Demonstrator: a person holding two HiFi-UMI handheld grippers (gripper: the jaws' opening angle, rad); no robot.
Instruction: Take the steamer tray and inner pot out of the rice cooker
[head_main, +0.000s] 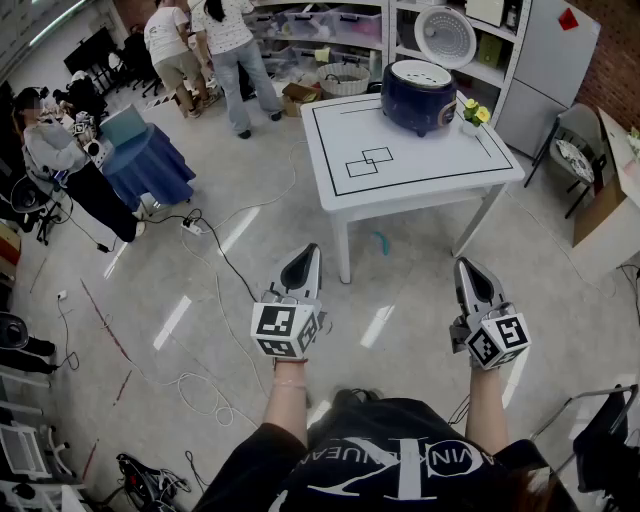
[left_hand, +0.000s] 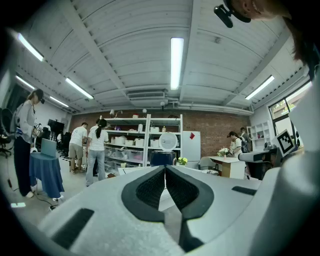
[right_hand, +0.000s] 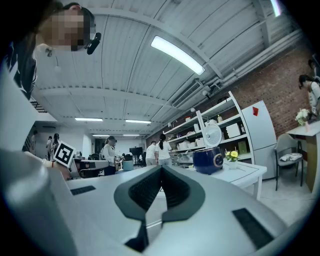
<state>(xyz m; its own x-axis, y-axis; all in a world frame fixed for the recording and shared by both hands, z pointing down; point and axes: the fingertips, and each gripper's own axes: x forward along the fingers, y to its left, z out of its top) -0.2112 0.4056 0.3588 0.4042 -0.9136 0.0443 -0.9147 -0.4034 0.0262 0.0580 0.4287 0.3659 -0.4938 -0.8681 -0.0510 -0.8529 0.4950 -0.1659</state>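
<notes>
A dark blue rice cooker (head_main: 418, 93) with its white lid raised stands at the far right of a white table (head_main: 400, 160); it also shows small in the left gripper view (left_hand: 162, 157) and in the right gripper view (right_hand: 208, 159). What lies inside the pot is too far off to make out. My left gripper (head_main: 311, 249) and right gripper (head_main: 464, 263) are held level over the floor, well short of the table. Both are shut, with nothing between their jaws.
A small vase of yellow flowers (head_main: 470, 115) stands beside the cooker. Black rectangles are marked on the tabletop. Cables (head_main: 215, 250) trail over the floor at left. Several people (head_main: 235, 50) stand by shelves at the back. A chair (head_main: 577, 150) and a wooden desk are at right.
</notes>
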